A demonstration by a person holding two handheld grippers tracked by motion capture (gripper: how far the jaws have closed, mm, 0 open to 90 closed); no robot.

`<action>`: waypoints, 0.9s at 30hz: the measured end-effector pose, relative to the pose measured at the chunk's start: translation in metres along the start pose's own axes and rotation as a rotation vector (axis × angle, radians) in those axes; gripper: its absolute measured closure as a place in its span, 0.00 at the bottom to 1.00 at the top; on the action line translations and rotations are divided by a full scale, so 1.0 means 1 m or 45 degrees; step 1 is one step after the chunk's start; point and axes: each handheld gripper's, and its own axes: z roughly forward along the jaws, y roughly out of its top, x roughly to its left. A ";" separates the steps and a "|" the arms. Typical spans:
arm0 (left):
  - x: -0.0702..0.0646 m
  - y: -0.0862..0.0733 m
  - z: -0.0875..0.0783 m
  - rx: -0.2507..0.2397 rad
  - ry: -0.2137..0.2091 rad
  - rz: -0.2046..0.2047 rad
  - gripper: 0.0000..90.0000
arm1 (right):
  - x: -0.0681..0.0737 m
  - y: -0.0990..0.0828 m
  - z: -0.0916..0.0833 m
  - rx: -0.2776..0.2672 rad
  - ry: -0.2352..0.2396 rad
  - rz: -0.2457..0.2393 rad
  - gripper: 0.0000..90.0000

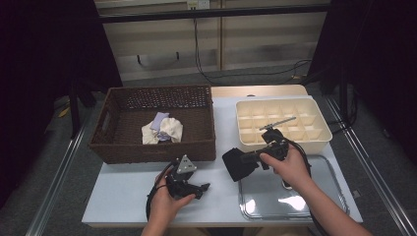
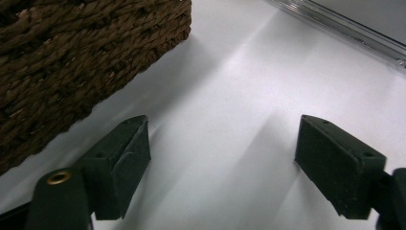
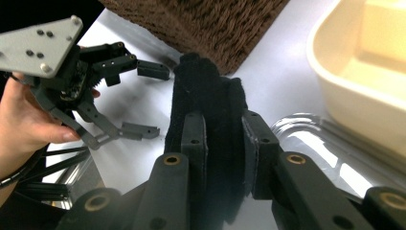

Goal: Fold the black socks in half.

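High view: black cloth (image 1: 237,164) centre frame, left of right gripper (image 1: 251,158).
Right jaws: clamped on cloth.
Left gripper (image 1: 205,188): jaws wide, empty, nearer wicker basket (image 1: 160,150).

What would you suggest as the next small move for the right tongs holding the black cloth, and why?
Probably carry the black cloth toward the cream divided box. The right tongs are shut on it above the table, the box's compartments look empty, and the left tongs stand open, holding nothing.
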 end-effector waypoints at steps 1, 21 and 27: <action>0.000 -0.001 0.000 -0.007 0.003 0.010 0.20 | 0.000 0.002 -0.002 0.000 0.001 0.001 0.82; -0.003 -0.004 0.001 -0.027 0.012 0.029 0.19 | -0.008 0.037 -0.038 -0.083 -0.057 0.025 0.81; -0.003 -0.004 0.001 -0.027 0.011 0.031 0.19 | -0.014 0.043 -0.044 -0.110 -0.064 0.052 0.81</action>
